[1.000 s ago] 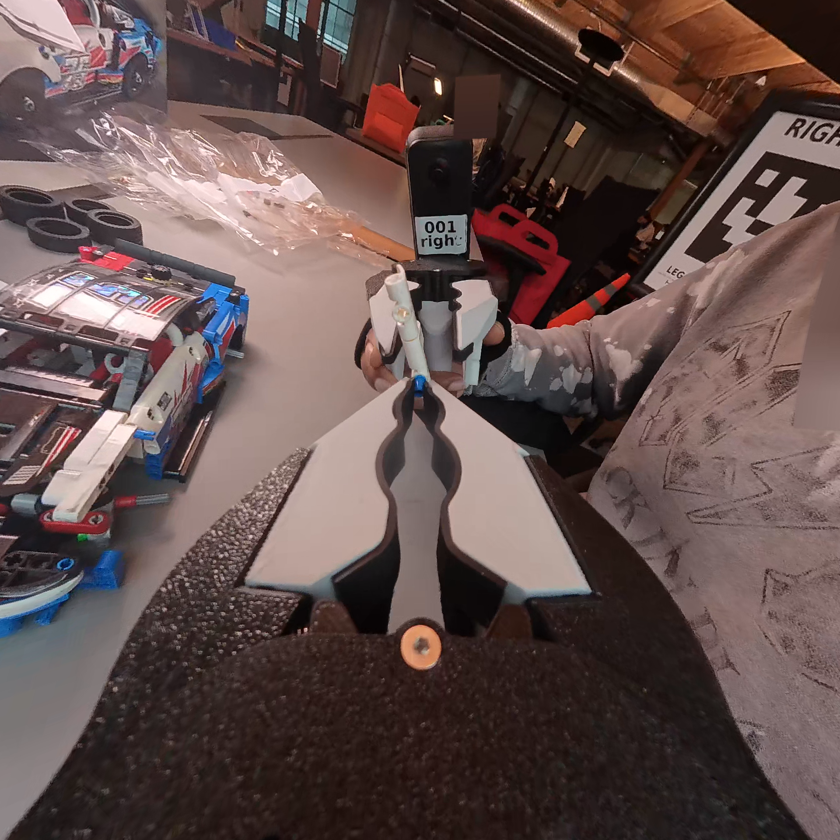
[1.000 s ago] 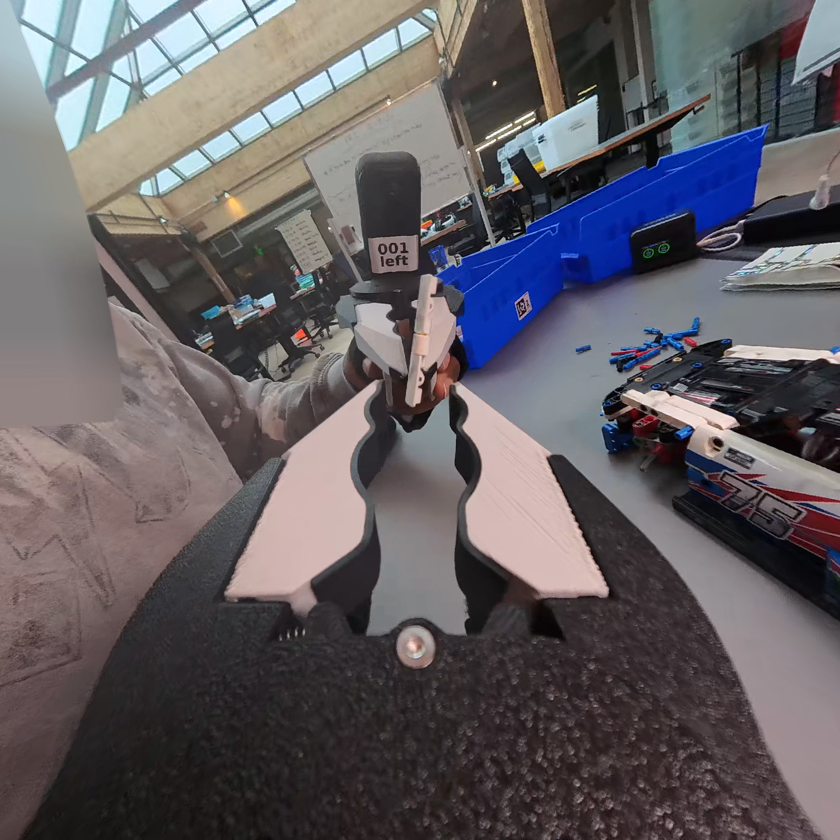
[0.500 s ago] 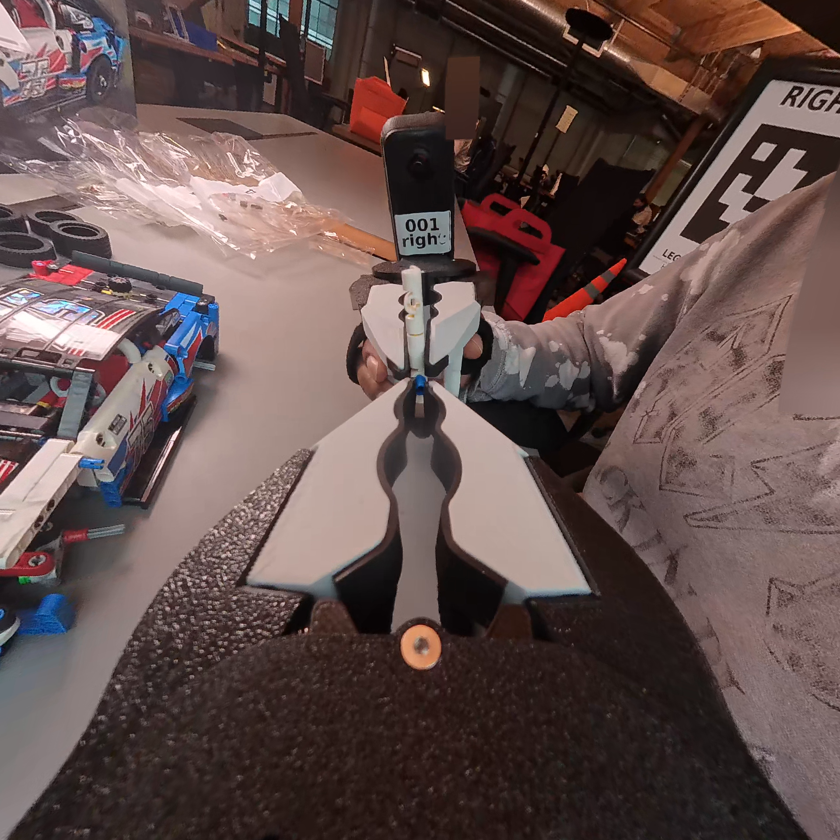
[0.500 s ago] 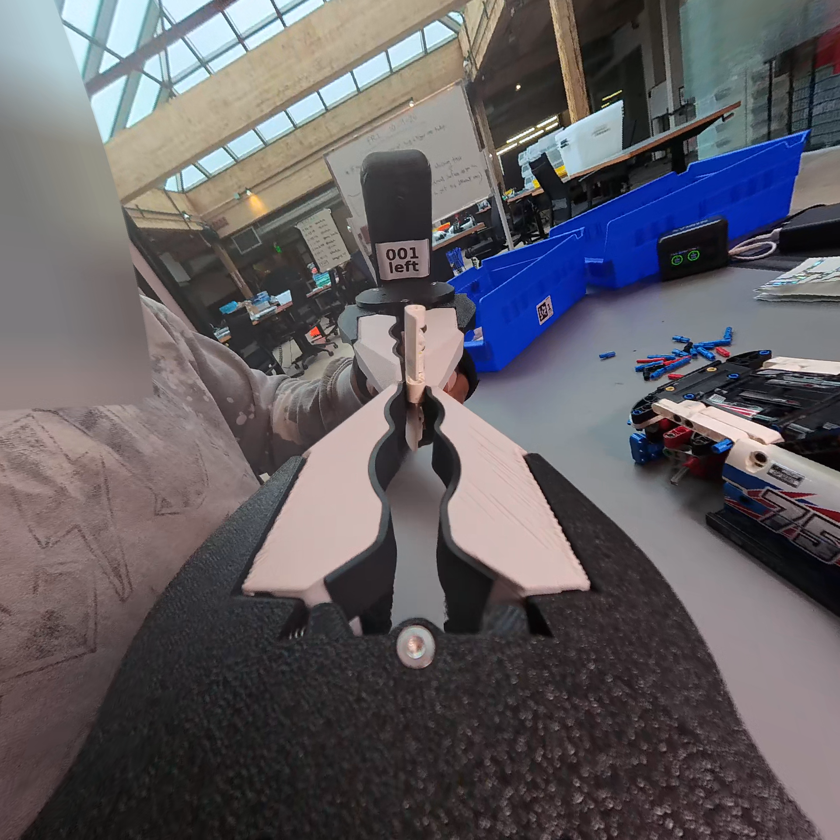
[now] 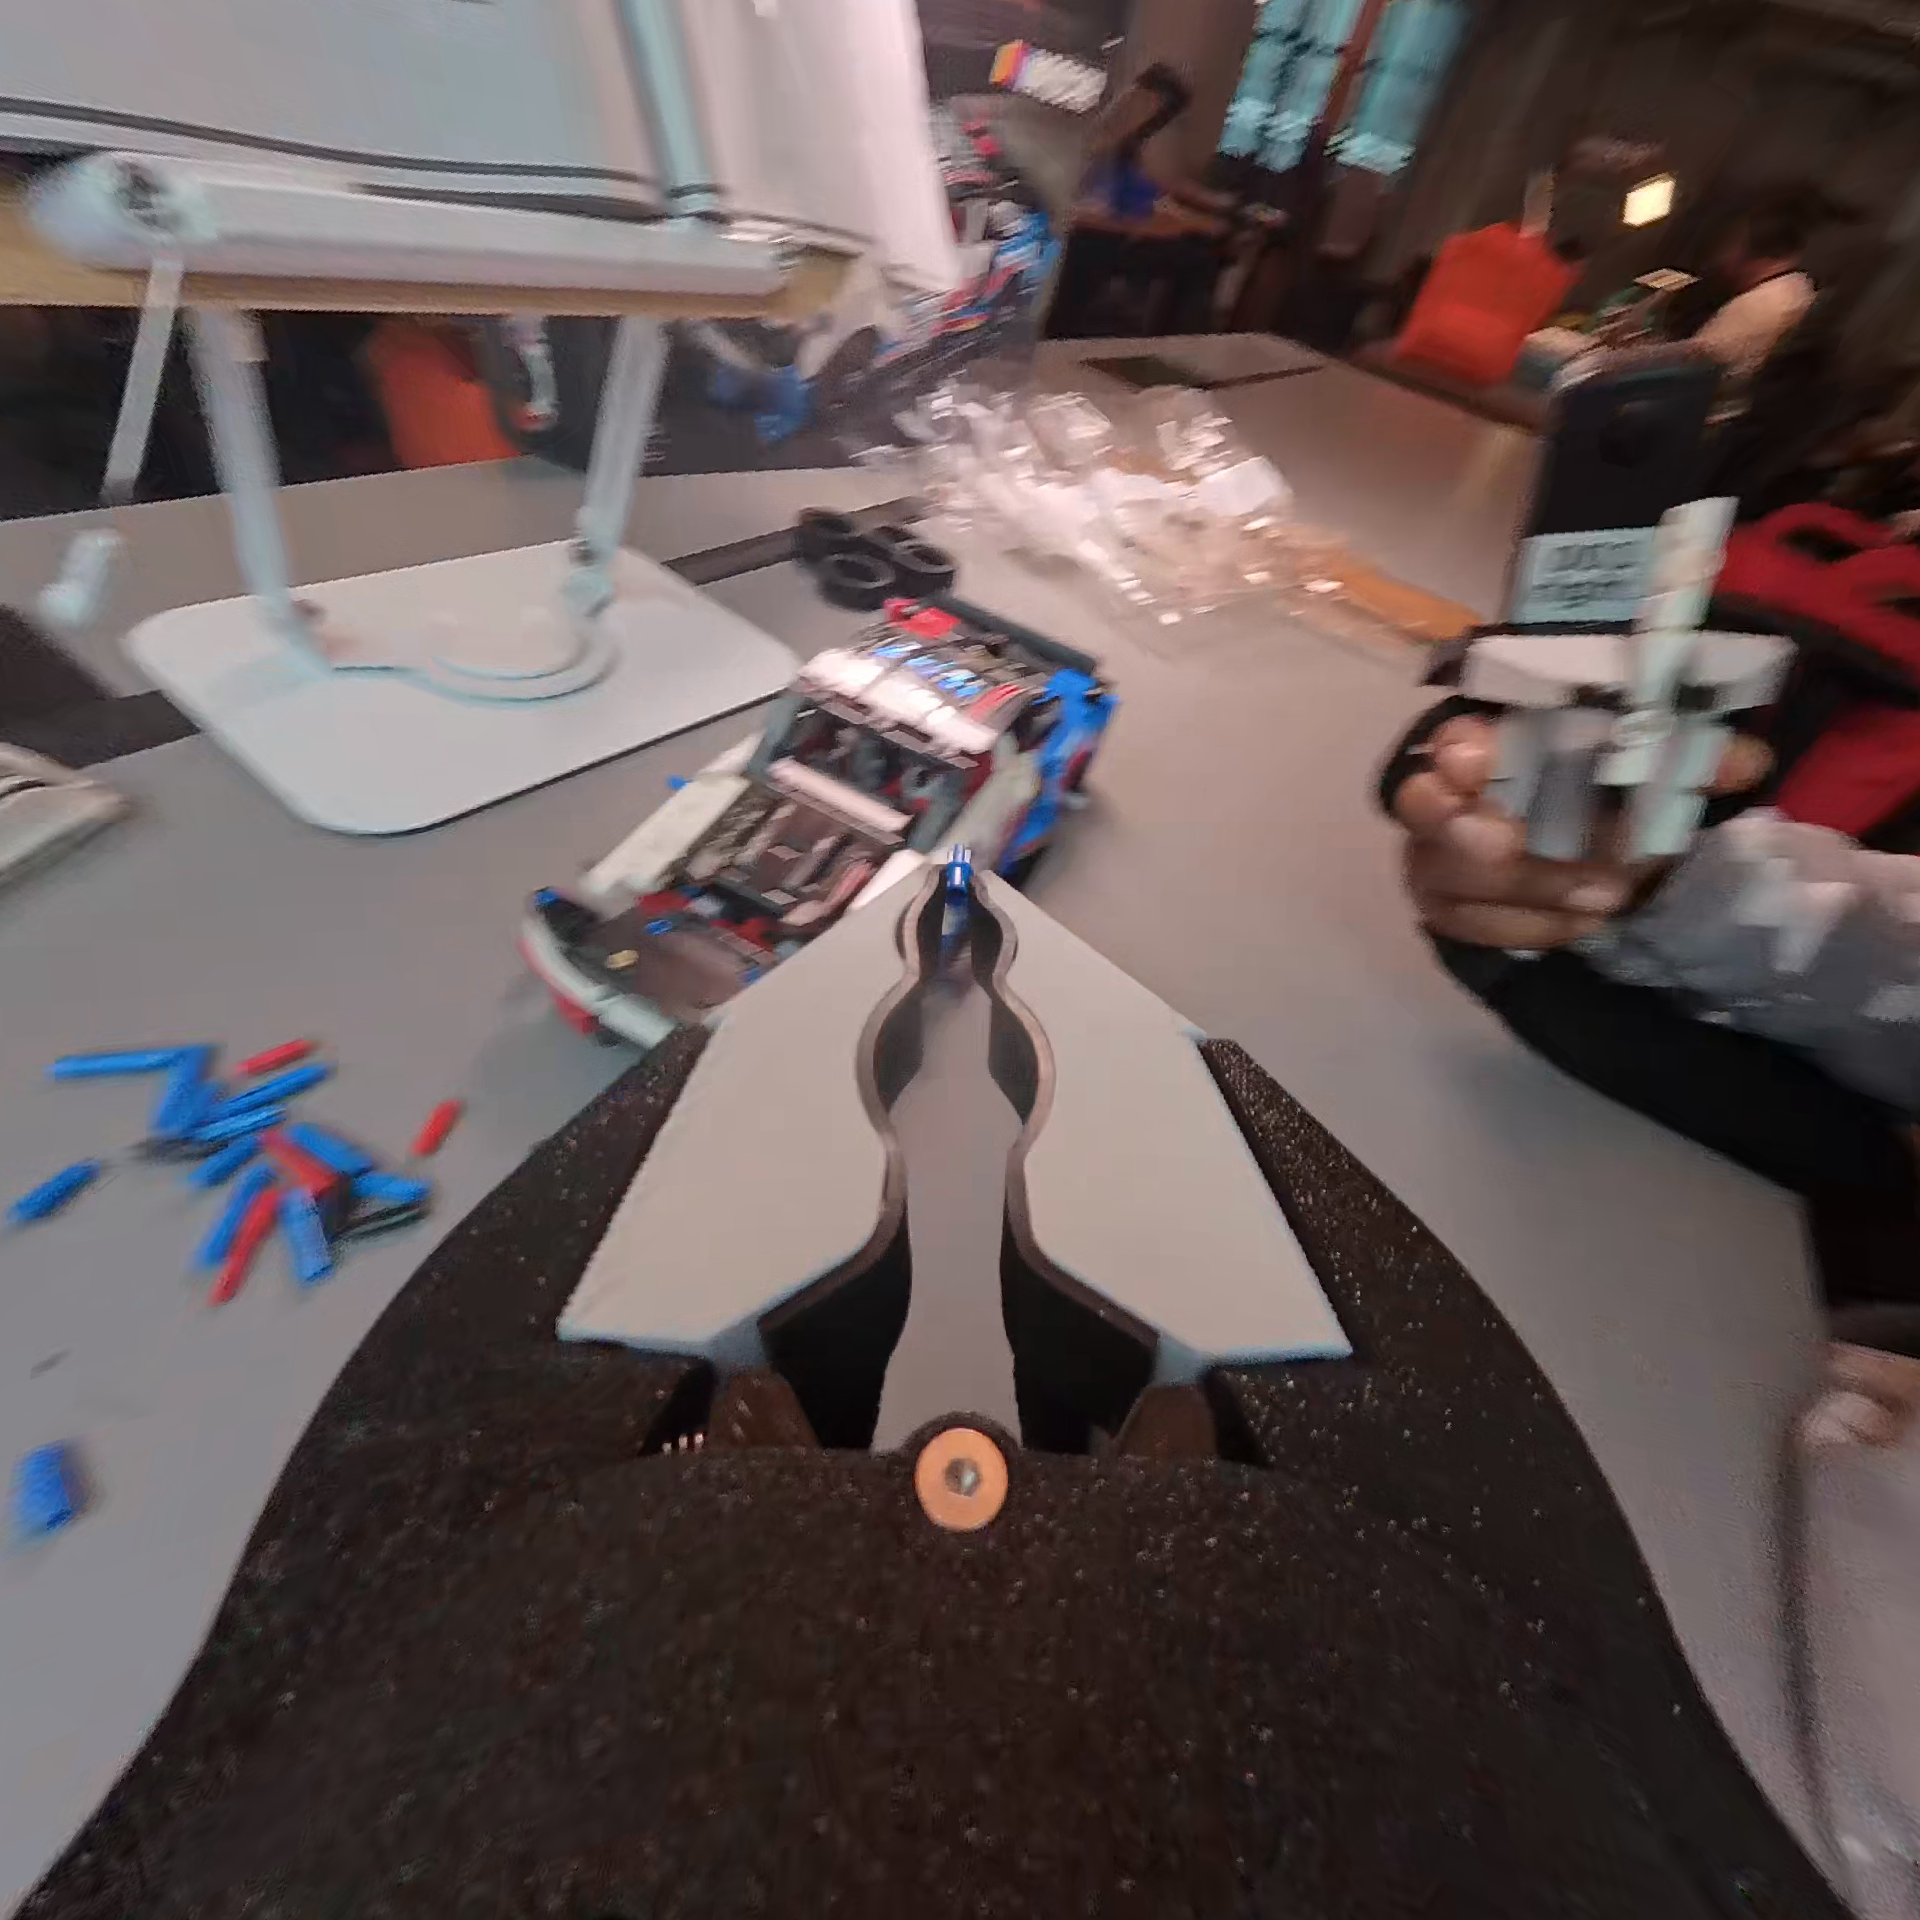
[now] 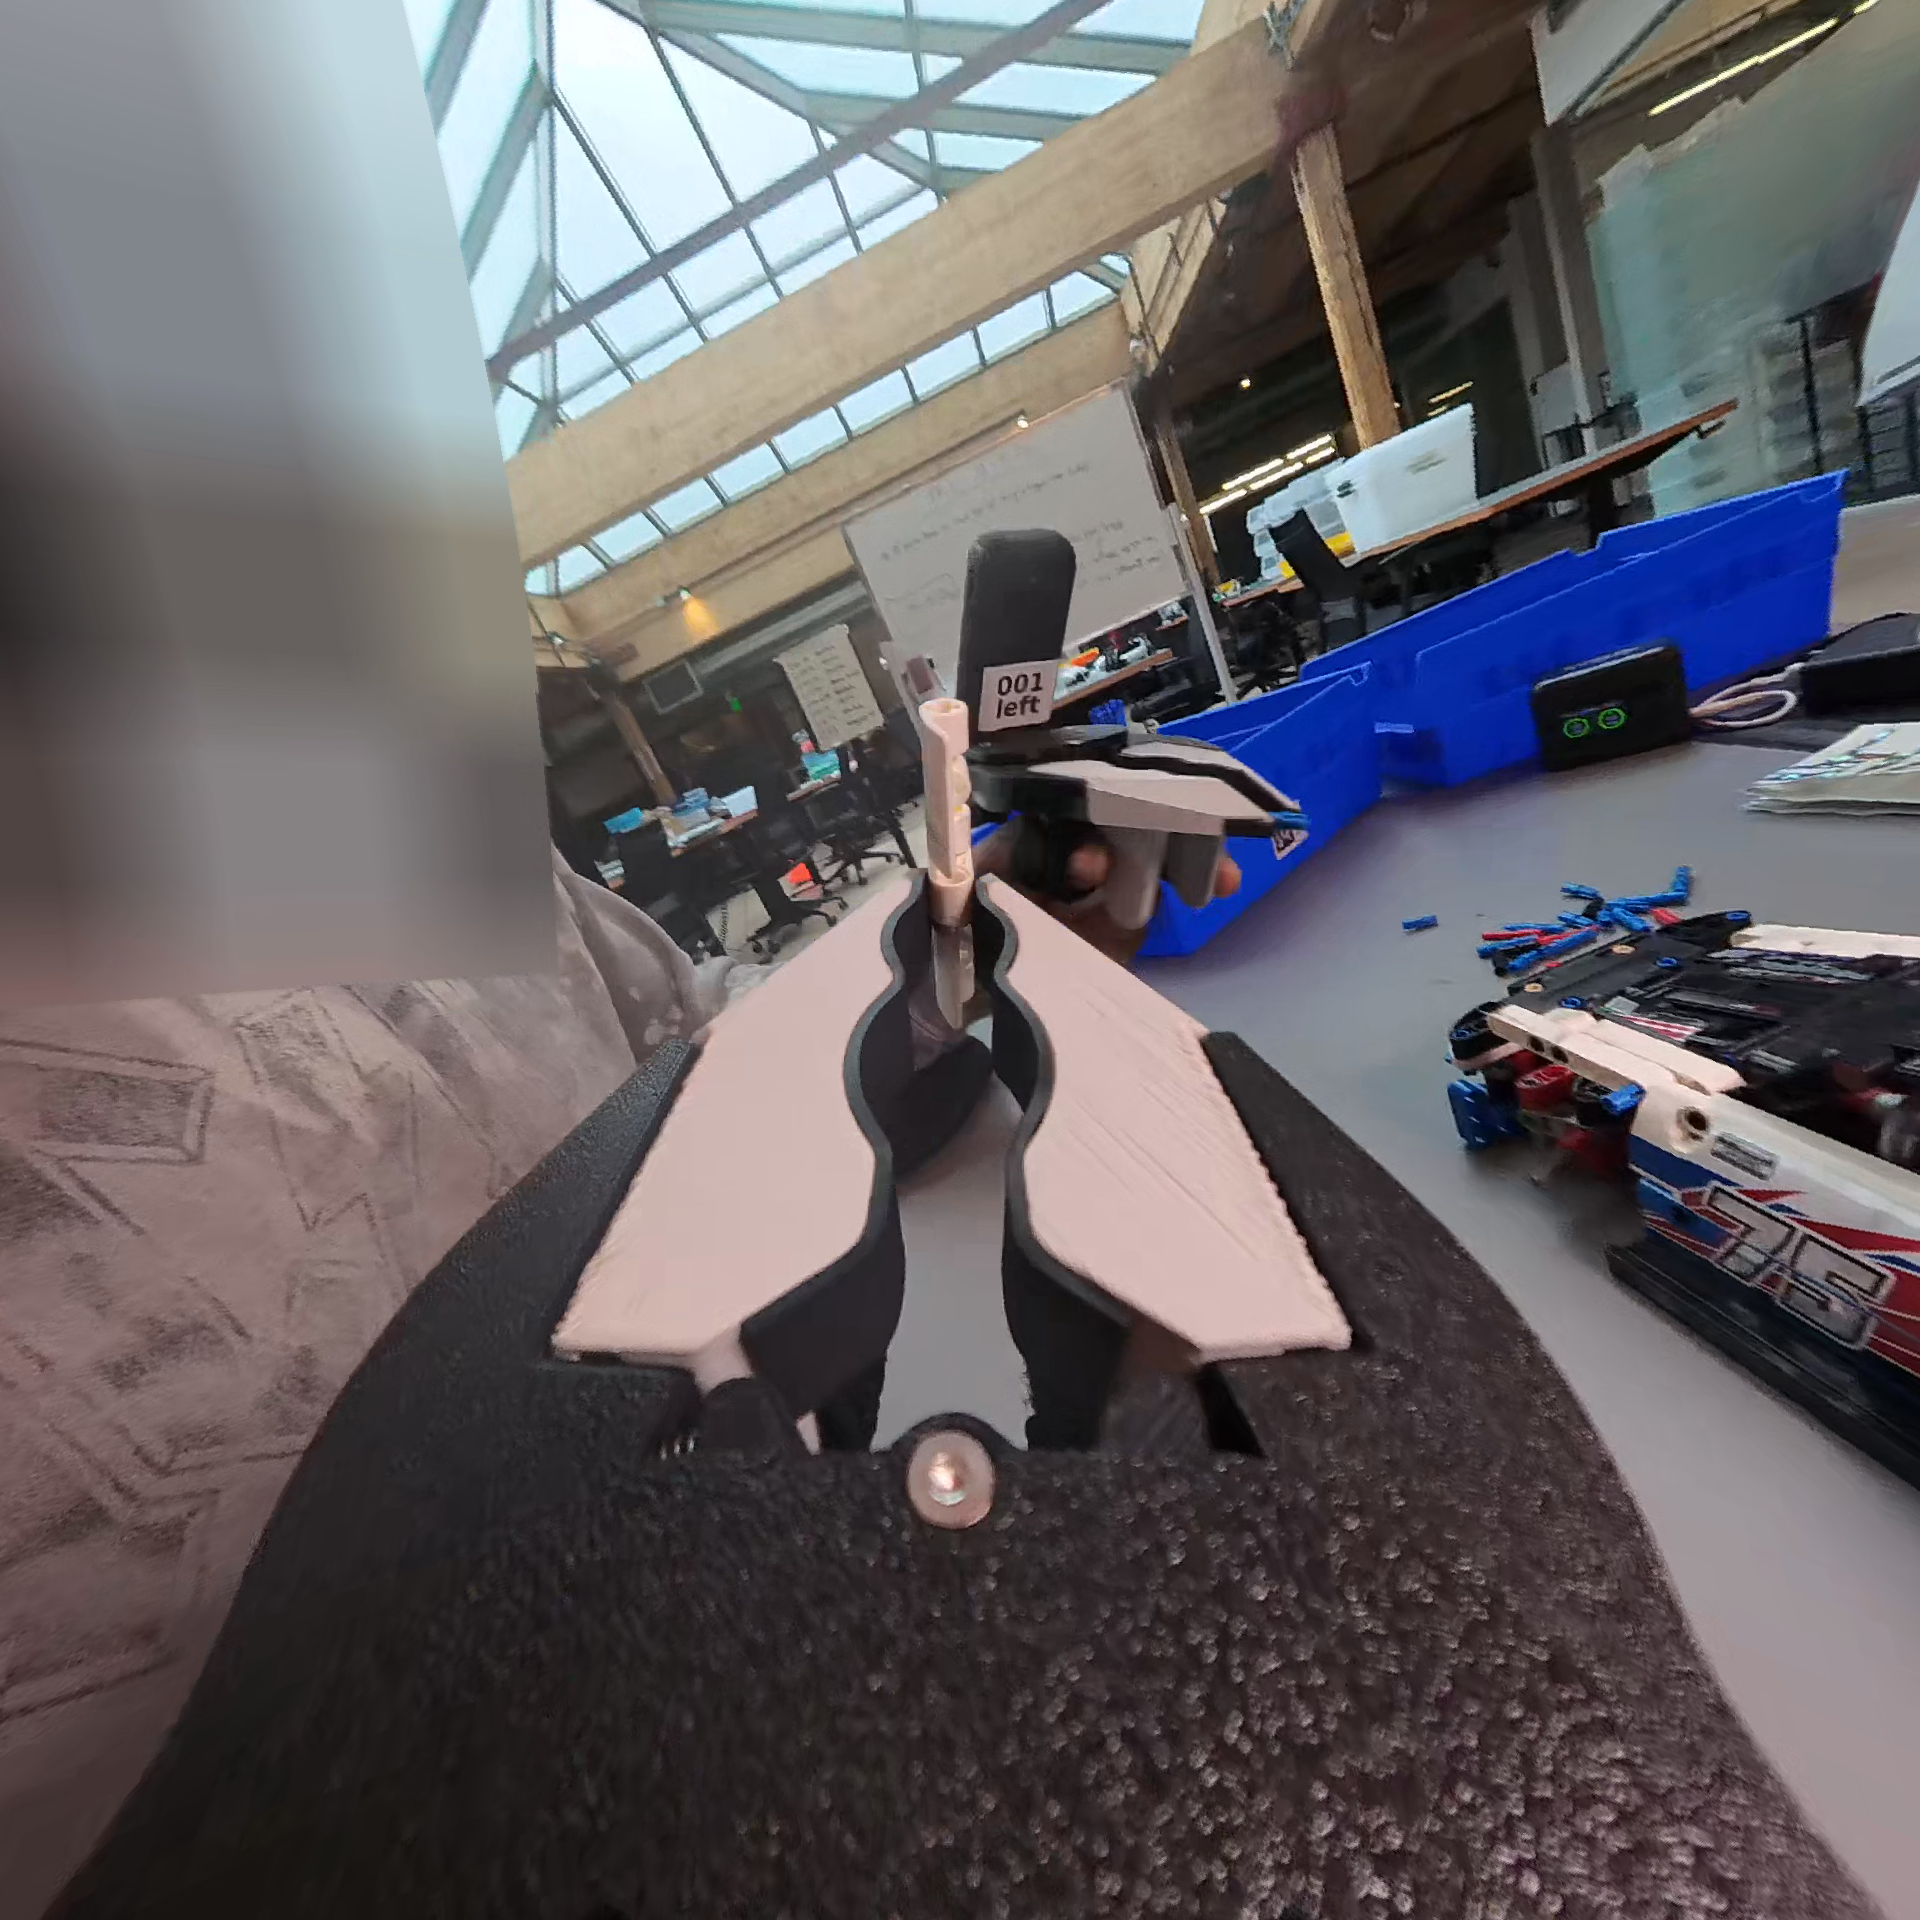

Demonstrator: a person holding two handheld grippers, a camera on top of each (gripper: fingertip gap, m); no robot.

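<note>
Left gripper (image 5: 956, 883): its fingers are pressed together on a small blue pin (image 5: 954, 902), pinched at the very tips so that the pin's end pokes out in front.
Right gripper (image 6: 948, 896): its fingers are pinching a white beam (image 6: 945, 821) by its lower end; the beam stands nearly upright, its holed length free above the tips.
Why so, as I judge: each grip at one end leaves the part's other end bare.
Spacing: the two grippers are apart, and the pin is not touching the beam.
Car (image 5: 831, 821): a blocky plastic brick model in white, blue and red, on the table (image 5: 1247, 935) just past the left tips.
Loose pins (image 5: 239, 1143): slim blue and red plastic rods, scattered left of the car.
Lamp base (image 5: 447, 707): flat, smooth, pale.
Bins (image 6: 1621, 613): blue, hard-walled, far across the table.
Sharpness: the left wrist view is blurred.
</note>
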